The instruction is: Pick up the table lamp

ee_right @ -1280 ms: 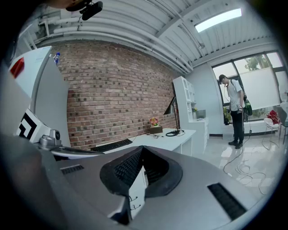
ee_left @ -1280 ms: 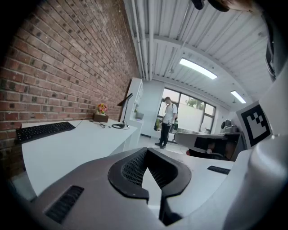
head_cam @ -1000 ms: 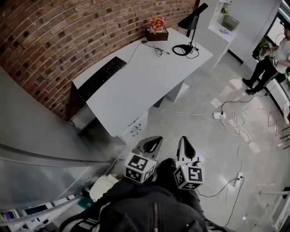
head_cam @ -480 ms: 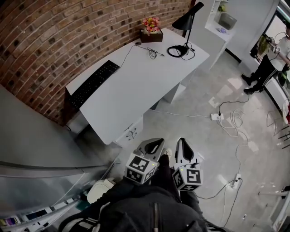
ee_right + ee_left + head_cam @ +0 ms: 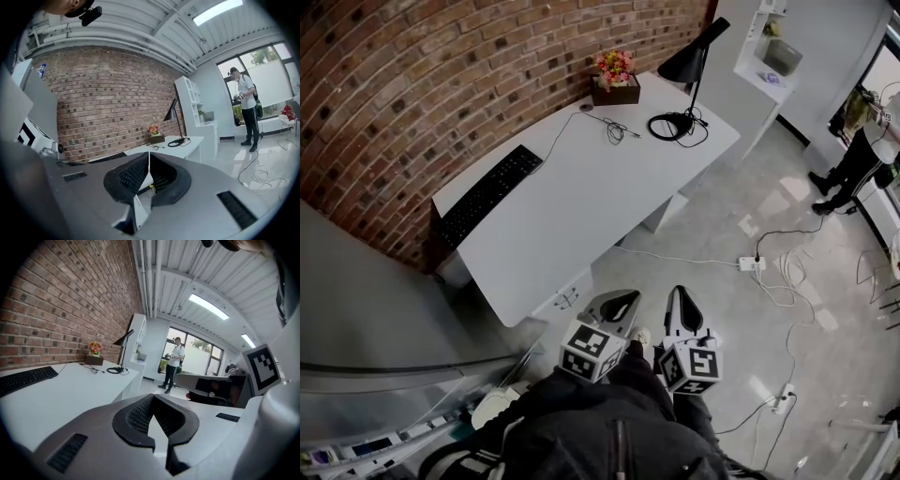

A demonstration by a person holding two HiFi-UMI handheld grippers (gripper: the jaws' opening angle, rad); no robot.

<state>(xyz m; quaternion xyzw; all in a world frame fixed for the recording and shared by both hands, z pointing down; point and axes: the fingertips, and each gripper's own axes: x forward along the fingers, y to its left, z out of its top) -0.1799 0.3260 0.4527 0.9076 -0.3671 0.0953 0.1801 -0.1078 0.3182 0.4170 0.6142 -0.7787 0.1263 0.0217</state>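
At lower centre the left gripper (image 5: 617,304) and right gripper (image 5: 683,311) sit side by side, both closed tight on nothing. The white desk (image 5: 572,211) has slid down the frame towards them, so the approach is under way. The table lamp (image 5: 688,62) stands untouched at the desk's far end, upper right, well apart from them.

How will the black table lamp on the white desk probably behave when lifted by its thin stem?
The table lamp looks top-heavy, wide shade on a thin stem, so it may tip. The cord looped at its foot may drag.
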